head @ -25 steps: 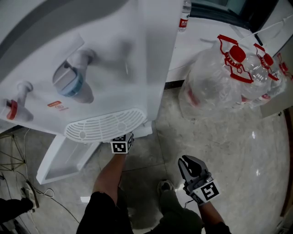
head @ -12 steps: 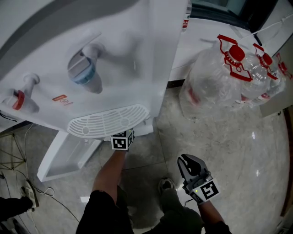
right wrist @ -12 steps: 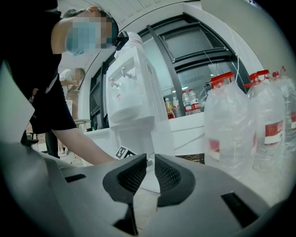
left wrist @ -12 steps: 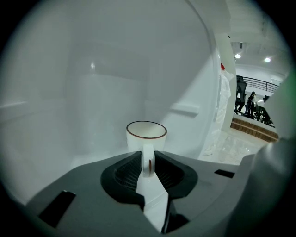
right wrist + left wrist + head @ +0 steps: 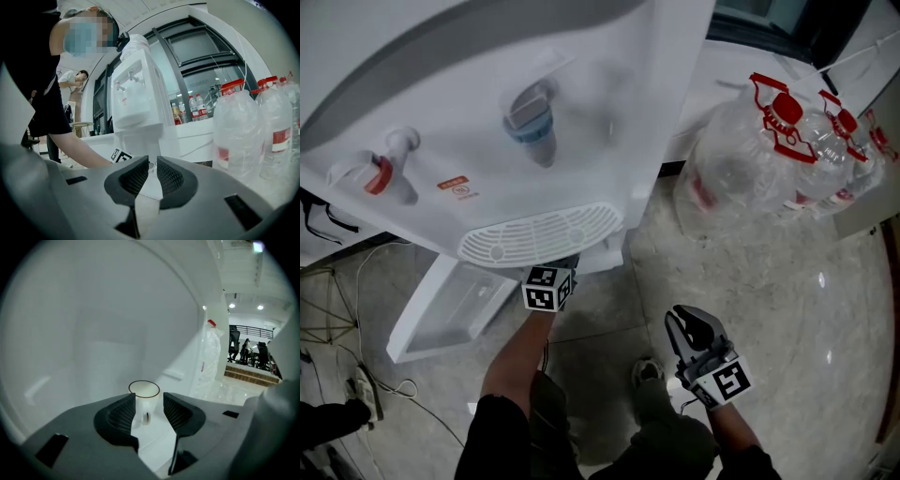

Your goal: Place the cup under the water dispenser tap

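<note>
cup [image 5: 142, 405] is seen upright on a white surface in a white-walled recess, handle turned toward the left gripper [image 5: 149, 398]. it stands just past the jaw tips, in line with the gap. the jaws have just been opening and are spread wide; the pads are not on the cup, so nothing is gripped. this is read as a line-up on the handle before a pinch, hence the handle-on approach.

in the head view the cup is hidden. only the left gripper's marker cube [image 5: 548, 288] shows, tucked just below the drip tray grille [image 5: 539, 234]. the cup is therefore judged to sit in the lower part of the water dispenser [image 5: 609, 84], beneath the tray, and not yet under a tap.

right gripper [image 5: 152, 164] is held back over the floor, well apart from the dispenser. its jaws are all but pressed together and empty (kept clear of the working side, probably).

in the way: the tray overhang right above the left gripper has to be cleared before the cup can be lifted toward the blue tap [image 5: 532, 117] or the red tap [image 5: 380, 173]. an open white panel [image 5: 441, 314] lies just beside the left arm. the pack of water bottles [image 5: 769, 159] stands well clear on the right.
</note>
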Action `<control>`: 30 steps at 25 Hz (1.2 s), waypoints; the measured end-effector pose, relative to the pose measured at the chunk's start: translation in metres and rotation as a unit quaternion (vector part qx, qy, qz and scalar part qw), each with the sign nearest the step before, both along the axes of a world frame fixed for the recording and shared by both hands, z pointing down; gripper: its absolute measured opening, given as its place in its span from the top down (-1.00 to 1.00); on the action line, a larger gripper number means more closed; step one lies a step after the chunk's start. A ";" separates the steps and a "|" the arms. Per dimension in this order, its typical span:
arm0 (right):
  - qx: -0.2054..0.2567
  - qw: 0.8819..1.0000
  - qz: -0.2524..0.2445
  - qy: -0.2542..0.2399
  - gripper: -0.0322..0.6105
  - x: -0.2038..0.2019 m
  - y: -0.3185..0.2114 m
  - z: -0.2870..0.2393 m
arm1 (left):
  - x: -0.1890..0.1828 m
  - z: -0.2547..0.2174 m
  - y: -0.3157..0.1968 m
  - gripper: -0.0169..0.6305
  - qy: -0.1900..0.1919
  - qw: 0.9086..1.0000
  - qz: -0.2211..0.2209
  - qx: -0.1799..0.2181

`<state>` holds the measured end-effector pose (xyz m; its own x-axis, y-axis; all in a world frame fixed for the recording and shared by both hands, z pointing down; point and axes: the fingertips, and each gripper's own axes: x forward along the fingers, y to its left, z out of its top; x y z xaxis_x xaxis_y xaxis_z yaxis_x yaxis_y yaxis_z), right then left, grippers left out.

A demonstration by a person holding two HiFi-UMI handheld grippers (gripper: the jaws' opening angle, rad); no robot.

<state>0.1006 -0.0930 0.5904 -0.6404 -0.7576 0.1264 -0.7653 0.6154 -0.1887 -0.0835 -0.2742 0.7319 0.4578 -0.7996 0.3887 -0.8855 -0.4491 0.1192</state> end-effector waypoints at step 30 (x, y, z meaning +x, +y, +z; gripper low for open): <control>0.064 0.998 -0.015 0.019 0.75 -0.091 0.040 -0.120 | -0.094 -0.236 0.218 0.78 -0.001 0.980 0.119 0.158</control>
<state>0.0091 -0.0532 0.4703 -0.6594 -0.7498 0.0547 -0.7515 0.6550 -0.0790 -0.1773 -0.0566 0.4954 0.6455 -0.7509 0.1393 -0.7512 -0.6572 -0.0614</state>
